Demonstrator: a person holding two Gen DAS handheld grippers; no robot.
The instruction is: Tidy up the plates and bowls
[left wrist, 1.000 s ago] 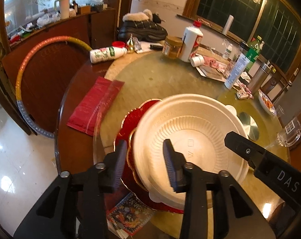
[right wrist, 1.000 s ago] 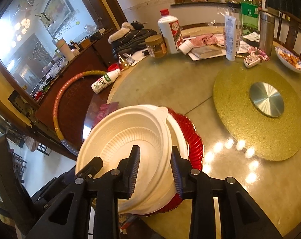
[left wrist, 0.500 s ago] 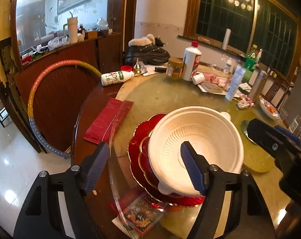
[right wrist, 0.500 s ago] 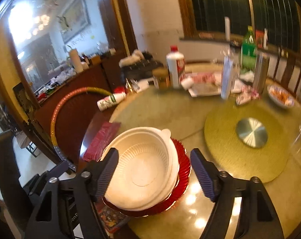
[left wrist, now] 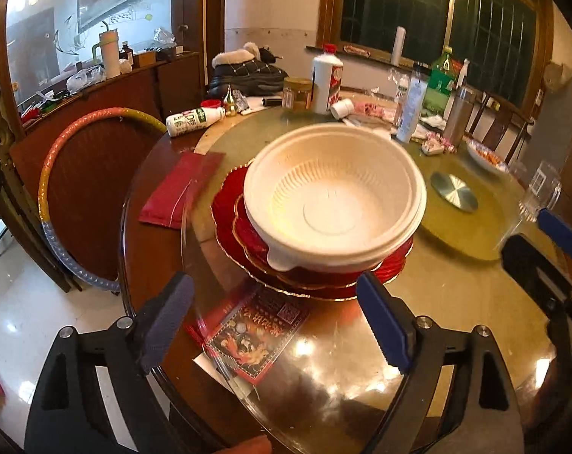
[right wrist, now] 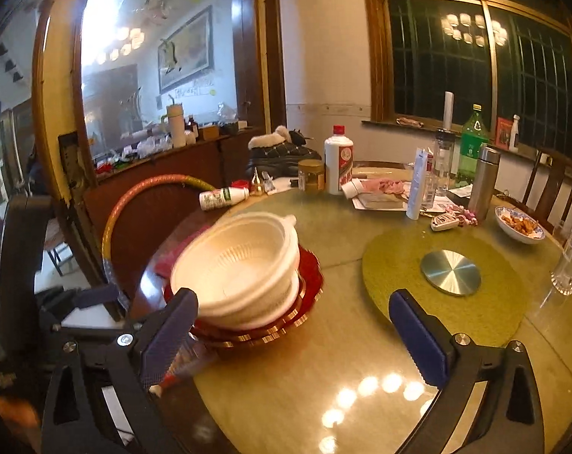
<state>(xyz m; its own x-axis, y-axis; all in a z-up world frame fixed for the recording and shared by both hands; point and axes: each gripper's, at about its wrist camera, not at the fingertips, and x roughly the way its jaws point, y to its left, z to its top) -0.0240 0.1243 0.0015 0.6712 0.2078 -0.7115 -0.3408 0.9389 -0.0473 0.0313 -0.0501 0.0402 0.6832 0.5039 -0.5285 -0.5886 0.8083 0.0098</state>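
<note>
A stack of white plastic bowls [left wrist: 335, 196] sits nested on a stack of red gold-rimmed plates [left wrist: 229, 212] near the table's front left edge. My left gripper [left wrist: 272, 291] hangs just short of the stack, its jaws opening wide with nothing between them. In the right wrist view the same bowls [right wrist: 240, 265] and red plates [right wrist: 308, 268] lie just past the left finger of my right gripper [right wrist: 293, 302]. Its jaws are opening too and hold nothing. The right gripper [left wrist: 543, 249] also shows at the right edge of the left wrist view.
A green mat with a metal disc [right wrist: 450, 272] lies right of the stack. Bottles [right wrist: 338, 162], a flask [right wrist: 484, 181], a food dish [right wrist: 518, 225] and a glass [right wrist: 571, 261] crowd the far and right side. A red packet [left wrist: 180, 189] and a booklet [left wrist: 259, 333] lie near the edge, by a hoop [left wrist: 55, 174].
Both grippers were shut on the white bowl's rim; they have let go, spread wide and drawn back. The bowl now rests on the stack.
</note>
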